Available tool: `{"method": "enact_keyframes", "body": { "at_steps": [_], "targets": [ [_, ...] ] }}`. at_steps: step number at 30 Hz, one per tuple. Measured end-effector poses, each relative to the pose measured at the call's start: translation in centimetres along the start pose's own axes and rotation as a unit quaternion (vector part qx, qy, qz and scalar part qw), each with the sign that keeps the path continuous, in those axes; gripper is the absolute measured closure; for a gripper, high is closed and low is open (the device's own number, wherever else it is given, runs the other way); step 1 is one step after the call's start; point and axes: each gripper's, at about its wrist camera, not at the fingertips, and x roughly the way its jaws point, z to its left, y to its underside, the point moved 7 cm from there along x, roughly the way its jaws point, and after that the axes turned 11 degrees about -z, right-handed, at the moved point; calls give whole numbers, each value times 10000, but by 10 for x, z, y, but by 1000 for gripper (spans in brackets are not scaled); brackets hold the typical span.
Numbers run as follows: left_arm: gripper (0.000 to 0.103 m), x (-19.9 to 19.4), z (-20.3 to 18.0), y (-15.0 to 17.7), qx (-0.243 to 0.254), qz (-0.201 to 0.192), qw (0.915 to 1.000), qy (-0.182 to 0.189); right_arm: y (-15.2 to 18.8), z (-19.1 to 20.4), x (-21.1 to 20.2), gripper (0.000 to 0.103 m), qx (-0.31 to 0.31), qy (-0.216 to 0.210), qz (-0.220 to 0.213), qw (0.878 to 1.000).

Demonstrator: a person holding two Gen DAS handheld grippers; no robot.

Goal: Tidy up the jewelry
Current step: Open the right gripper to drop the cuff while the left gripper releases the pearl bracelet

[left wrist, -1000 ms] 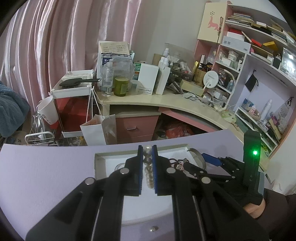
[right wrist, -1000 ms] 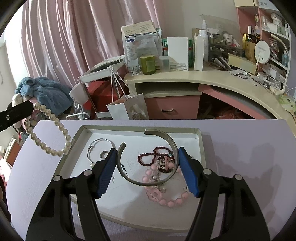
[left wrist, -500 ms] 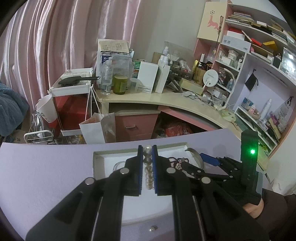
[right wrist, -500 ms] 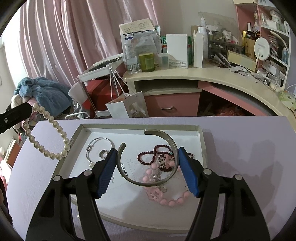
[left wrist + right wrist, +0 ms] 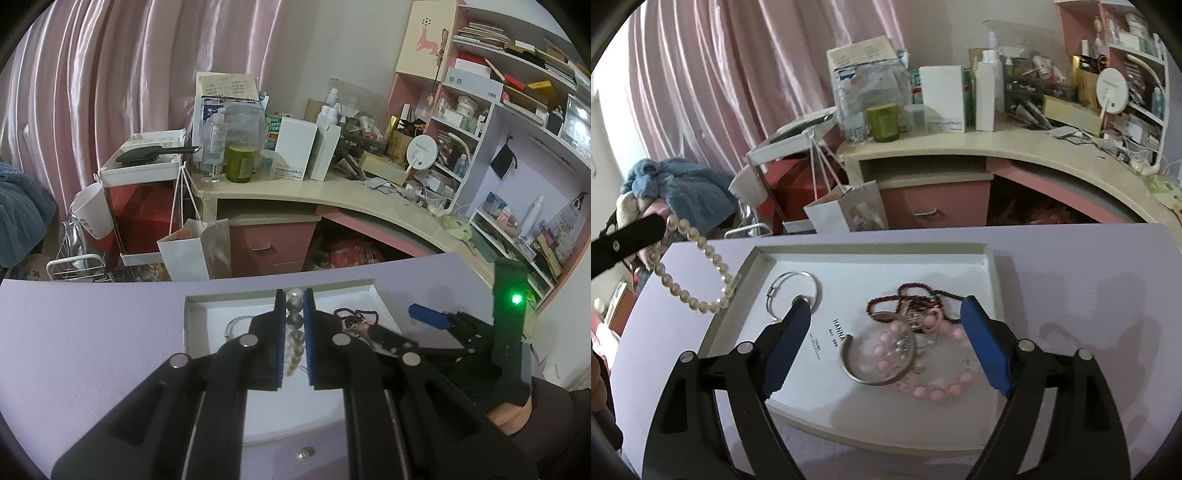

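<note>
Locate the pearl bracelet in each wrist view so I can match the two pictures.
Left wrist view: the pearl bracelet sits centre frame, pinched between the shut left tongs, its beads running down between the blue pads.
Right wrist view: the pearl bracelet hangs at the left edge from the left tongs, looping over the tray's left rim.
Shared landmark: the white tray on the purple table.

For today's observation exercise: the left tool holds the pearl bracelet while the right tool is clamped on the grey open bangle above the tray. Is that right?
Not quite. The right tool is open, its jaws having just widened, and the grey open bangle lies loose in the tray, as the right wrist view shows. The left tool does hold the pearl bracelet.
</note>
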Motion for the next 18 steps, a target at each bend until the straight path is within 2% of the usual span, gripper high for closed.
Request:
{"method": "enact_keyframes", "body": {
  "at_steps": [6, 12, 13, 14, 15, 18],
  "targets": [
    [94, 0, 1, 9, -20, 43, 10000, 14, -6, -22, -7, 18, 209, 234, -90, 9995],
    [91, 4, -4, 21, -80, 250, 9996, 95, -5, -30, -9, 18, 257, 305, -104, 9991],
    [79, 3, -2, 18, -104, 240, 9996, 89, -5, -30, -10, 18, 255, 306, -107, 9991],
    [57, 1, -1, 16, -134, 189, 9997, 59, -5, -29, -11, 18, 253, 302, -112, 9992],
    [52, -1, -1, 14, -160, 121, 9998, 22, -4, -30, -12, 18, 250, 300, -122, 9992],
    [52, -6, 4, 6, -217, 24, 9998, -40, -4, -29, -15, 18, 250, 296, -144, 9991]
  ]
}}
